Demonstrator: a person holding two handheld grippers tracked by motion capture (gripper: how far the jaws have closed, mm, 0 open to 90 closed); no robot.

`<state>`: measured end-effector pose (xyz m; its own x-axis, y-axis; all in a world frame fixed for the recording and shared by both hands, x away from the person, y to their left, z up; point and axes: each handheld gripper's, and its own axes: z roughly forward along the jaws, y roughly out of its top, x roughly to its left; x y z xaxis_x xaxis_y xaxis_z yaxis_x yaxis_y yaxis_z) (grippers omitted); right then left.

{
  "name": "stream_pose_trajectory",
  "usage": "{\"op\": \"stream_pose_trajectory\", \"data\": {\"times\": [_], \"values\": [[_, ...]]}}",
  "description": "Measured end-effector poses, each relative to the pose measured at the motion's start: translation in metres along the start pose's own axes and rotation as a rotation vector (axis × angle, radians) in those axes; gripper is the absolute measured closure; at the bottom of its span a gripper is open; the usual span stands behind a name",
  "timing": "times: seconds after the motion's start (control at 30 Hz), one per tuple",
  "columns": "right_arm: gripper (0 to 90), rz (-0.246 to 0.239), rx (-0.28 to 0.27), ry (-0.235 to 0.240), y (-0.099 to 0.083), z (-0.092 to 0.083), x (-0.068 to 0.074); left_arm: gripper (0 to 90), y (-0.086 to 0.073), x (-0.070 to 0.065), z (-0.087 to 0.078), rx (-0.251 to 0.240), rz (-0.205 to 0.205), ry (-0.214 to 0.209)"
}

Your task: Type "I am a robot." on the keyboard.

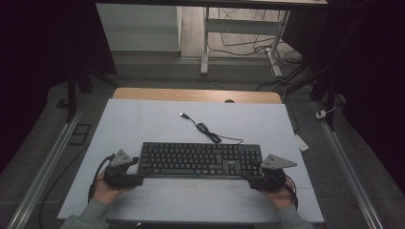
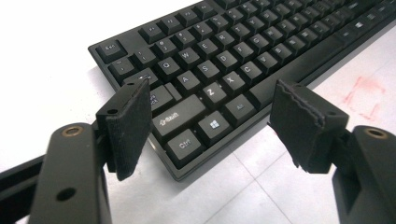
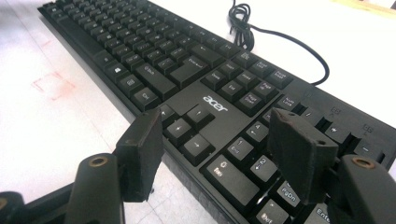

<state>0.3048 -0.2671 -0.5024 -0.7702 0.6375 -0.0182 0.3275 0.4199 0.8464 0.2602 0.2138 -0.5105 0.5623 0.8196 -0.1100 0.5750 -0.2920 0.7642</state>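
Keyboard: we saw the keyboard (image 1: 200, 160) near the table's (image 1: 143, 124) front edge, between our grippers.
Axis: long side ran left-right, cable (image 1: 210, 133) toward the far edge.
Left gripper (image 1: 136, 171): jaws apart, at its left end.
Right gripper (image 1: 252, 172): jaws apart, at its right end.

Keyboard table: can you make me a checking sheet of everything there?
Surface: white board over a wooden table; faint red marks near the front.
Job's things: black keyboard lying flat, unheld.
Clutter: nothing seen.
Grippers: left tongs open at the keyboard's left end; right tongs open at its right end, one hand on each.
Cables: keyboard cable coiled behind it, plug loose; a black cable trails from each tongs.
Surroundings: dark room, metal rails beside the table, desk legs and floor wires beyond.
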Motion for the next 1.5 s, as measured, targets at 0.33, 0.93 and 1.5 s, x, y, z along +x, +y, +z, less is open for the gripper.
{"op": "stream_pose_trajectory", "data": {"times": [0.33,0.93,1.5], "values": [[36.4,0.026,-0.020,0.009,0.002,0.001,-0.004,29.7,-0.001,0.004,-0.001,-0.006,-0.016,0.005],[36.8,-0.011,0.004,0.009,0.006,0.005,0.006,30.0,0.004,0.006,0.004,0.006,0.002,0.008],[40.7,-0.013,-0.012,0.047,0.019,0.018,0.014,40.7,0.005,0.010,0.005,-0.006,-0.027,0.010]]}}
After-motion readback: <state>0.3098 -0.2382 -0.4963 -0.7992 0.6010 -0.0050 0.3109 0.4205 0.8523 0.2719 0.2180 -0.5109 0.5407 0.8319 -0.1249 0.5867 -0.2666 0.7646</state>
